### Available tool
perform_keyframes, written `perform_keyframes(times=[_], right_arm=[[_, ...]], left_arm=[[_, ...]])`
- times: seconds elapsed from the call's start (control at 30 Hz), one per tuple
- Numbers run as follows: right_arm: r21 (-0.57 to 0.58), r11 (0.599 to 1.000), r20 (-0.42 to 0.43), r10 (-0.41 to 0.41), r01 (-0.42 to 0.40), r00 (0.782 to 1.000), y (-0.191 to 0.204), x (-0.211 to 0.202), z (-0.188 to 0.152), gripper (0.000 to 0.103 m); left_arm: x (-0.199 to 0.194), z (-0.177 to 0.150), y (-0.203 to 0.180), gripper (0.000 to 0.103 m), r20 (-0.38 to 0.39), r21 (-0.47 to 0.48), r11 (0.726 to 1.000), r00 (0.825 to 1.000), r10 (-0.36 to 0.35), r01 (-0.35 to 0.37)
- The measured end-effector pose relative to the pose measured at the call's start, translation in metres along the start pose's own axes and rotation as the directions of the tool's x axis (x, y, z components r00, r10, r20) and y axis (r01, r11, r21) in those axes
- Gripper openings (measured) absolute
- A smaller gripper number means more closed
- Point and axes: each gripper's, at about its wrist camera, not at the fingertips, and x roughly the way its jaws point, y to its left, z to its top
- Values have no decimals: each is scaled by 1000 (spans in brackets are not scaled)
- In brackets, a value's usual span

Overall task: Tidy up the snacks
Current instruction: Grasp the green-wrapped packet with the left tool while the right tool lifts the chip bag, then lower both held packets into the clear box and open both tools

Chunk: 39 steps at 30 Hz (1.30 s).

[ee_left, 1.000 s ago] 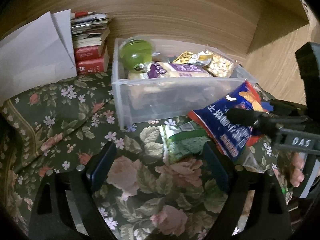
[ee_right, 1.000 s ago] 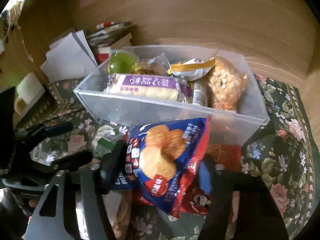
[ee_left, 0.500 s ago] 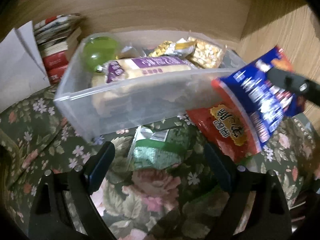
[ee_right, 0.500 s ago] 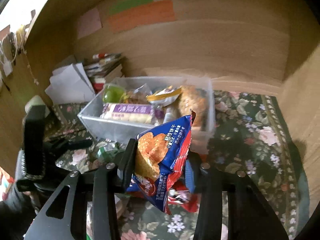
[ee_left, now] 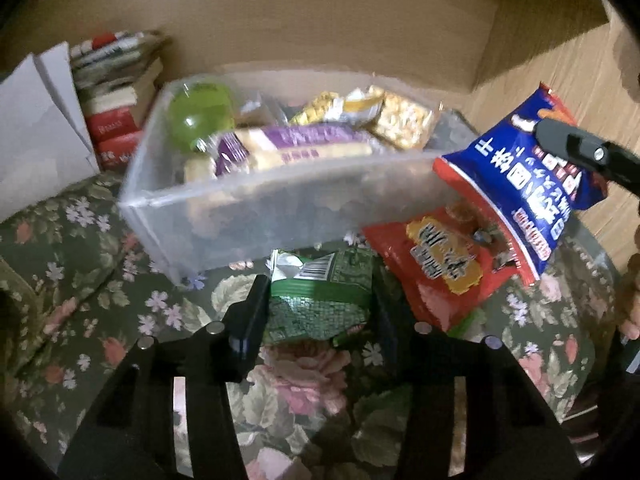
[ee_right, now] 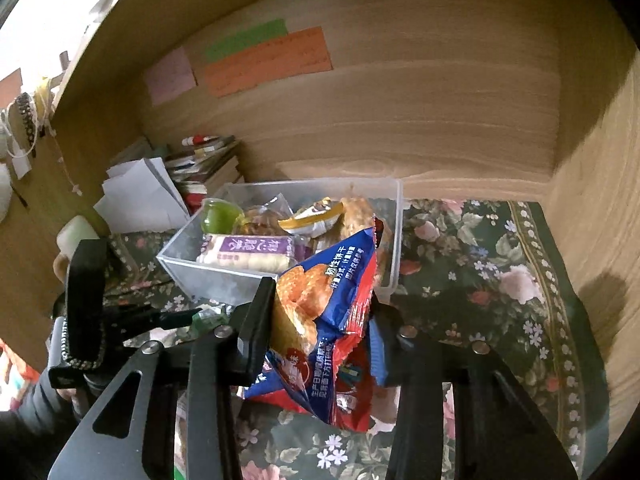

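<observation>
While the right tongs [ee_right: 320,316] grip the glossy blue-and-red biscuit packet [ee_right: 320,320] just before the clear plastic rectangular bin [ee_right: 394,240], carry it above the rim before releasing; left tongs [ee_left: 318,304] straddle, apparently unclamped, the green foil packet [ee_left: 320,300] on the desk.

in the right wrist view, bare floral tabletop [ee_right: 492,280] runs from 1 to 4 o'clock, open up to the wooden side wall [ee_right: 600,208]. the clear bin [ee_right: 394,232] blocks 12 o'clock, already crowded with packets. the blue cracker bag [ee_right: 332,312] fills the right tool [ee_right: 320,320]. at 9 o'clock stands the left tool [ee_right: 176,318]. books [ee_right: 204,164] and white papers [ee_right: 140,196] close off 10 to 11 o'clock. in the left wrist view, open cloth lies at 8 to 9 o'clock; a red packet [ee_left: 444,268] lies at 2 o'clock.
</observation>
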Motion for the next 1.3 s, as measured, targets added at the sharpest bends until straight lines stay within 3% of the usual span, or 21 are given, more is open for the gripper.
perform_keyframes(times=[0.3,0.57,1.3], right_arm=[[-18,1000,76,-4,5,997,5,-16,20,36],[-25,1000,111,-5,8,994,9,-1,45,36],[-30,1000,-21,4,-4,1000,17,107,83,36]], left_arm=[[-60,18,16,48,147,-21,1000,989,9,-5],[-72,42,16,48,224,-25,998,973,58,-54],[-16,81,51,49,179,-74,991,976,121,-109]])
